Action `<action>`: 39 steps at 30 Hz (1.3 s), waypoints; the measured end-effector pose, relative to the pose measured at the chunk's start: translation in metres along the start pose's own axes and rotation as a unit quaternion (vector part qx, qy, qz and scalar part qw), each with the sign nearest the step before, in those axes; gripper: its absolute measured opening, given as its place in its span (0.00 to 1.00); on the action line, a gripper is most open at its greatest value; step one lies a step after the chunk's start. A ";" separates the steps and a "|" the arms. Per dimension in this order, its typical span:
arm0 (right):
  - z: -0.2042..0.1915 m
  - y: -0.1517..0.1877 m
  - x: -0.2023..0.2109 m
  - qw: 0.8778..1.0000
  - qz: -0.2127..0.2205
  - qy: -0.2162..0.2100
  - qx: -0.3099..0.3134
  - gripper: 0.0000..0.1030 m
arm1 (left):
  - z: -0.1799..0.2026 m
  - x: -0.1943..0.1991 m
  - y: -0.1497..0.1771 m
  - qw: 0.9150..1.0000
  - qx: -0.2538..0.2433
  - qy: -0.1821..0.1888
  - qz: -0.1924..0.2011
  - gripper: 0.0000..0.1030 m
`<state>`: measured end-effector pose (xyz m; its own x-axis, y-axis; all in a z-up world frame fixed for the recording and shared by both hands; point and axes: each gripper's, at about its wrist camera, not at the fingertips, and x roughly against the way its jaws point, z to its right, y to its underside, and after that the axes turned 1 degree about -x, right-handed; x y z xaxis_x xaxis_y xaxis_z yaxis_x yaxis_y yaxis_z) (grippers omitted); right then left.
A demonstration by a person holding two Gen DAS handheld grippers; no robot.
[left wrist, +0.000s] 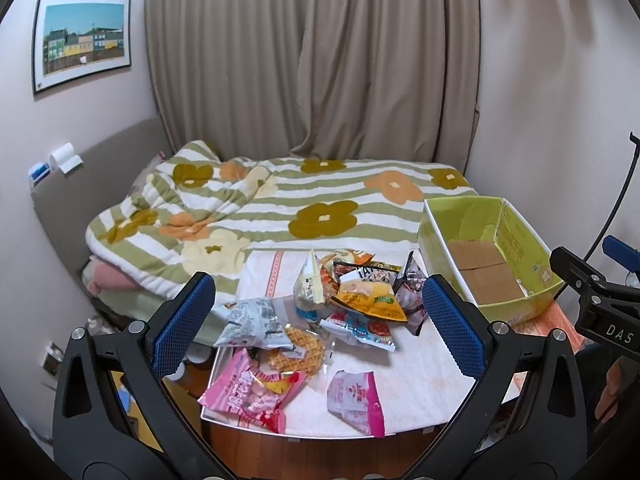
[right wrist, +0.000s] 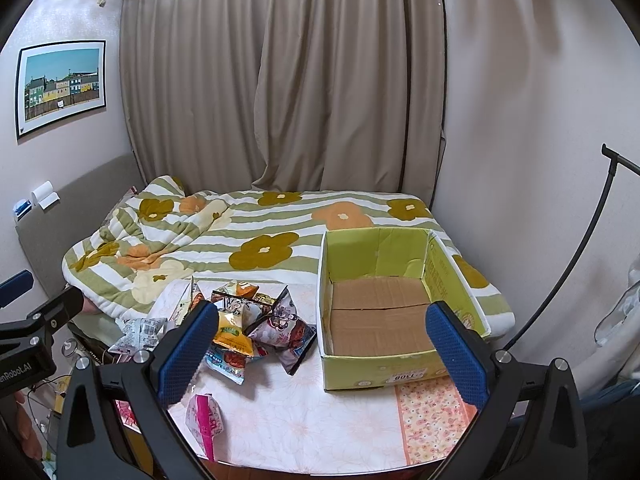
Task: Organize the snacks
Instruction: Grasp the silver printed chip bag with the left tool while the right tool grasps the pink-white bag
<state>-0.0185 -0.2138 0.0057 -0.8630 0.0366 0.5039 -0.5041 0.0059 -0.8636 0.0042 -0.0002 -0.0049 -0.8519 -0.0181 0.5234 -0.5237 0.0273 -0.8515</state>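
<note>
Left tool (left wrist: 318,326) hovering wide over snack packets (left wrist: 344,300) piled on the tabletop (left wrist: 420,376), right tool (right wrist: 322,354) gaping wide, gripping nothing, green cardboard box (right wrist: 404,378) sitting just beside the pile, 2 pink packets (left wrist: 354,400) lying nearest

Left gripper (left wrist: 319,324) is held wide apart, its blue-padded fingers (left wrist: 182,322) splayed toward ten and two o'clock with nothing between them. Both black finger arms angle up out of the bottom of the left wrist view. Over at three o'clock in that view, the right gripper's black frame shows side-on. The right gripper (right wrist: 324,354) is just as wide, its blue pads (right wrist: 458,354) spread and gripping nothing. At nine o'clock in the right wrist view sits the left gripper's body, with a bit of the person's hand (right wrist: 24,428) low at eight o'clock.
</note>
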 end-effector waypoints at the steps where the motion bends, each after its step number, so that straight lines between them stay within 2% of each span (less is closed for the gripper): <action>1: 0.000 0.000 0.000 1.000 0.000 0.000 0.000 1.00 | 0.000 0.000 0.001 1.000 0.001 0.000 0.000 1.00; 5: -0.001 -0.001 -0.001 1.000 -0.007 -0.001 -0.001 1.00 | -0.005 0.003 0.005 1.000 0.010 -0.002 -0.011 1.00; 9: -0.008 0.004 -0.003 1.000 -0.026 -0.017 0.001 1.00 | -0.017 0.003 0.010 0.999 0.025 -0.010 -0.037 1.00; 15: -0.017 0.025 -0.024 0.995 -0.068 -0.073 0.012 1.00 | -0.041 -0.009 0.031 0.995 0.035 -0.034 -0.085 1.00; 19: -0.024 0.038 -0.044 0.988 -0.111 -0.104 0.008 1.00 | -0.062 -0.030 0.043 0.991 0.043 -0.033 -0.125 1.00; 23: -0.044 0.061 -0.069 0.977 -0.161 -0.142 0.003 1.00 | -0.083 -0.062 0.048 0.986 0.049 -0.029 -0.154 1.00; 29: -0.079 0.098 -0.114 0.958 -0.239 -0.158 -0.008 1.00 | -0.112 -0.134 0.053 0.977 0.052 0.001 -0.208 1.00; 35: -0.116 0.133 -0.152 0.940 -0.307 -0.144 -0.021 1.00 | -0.134 -0.212 0.066 0.963 0.067 0.031 -0.260 1.00; 39: -0.134 0.145 -0.167 0.936 -0.327 -0.124 -0.022 1.00 | -0.136 -0.250 0.076 0.955 0.063 0.051 -0.285 1.00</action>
<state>0.0567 -0.0850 -0.2056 -0.3535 -0.2229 0.9085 -0.9308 -0.0129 -0.3653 0.1772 0.1425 -0.1963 -0.4279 0.1027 0.8980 -0.9034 -0.0783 -0.4215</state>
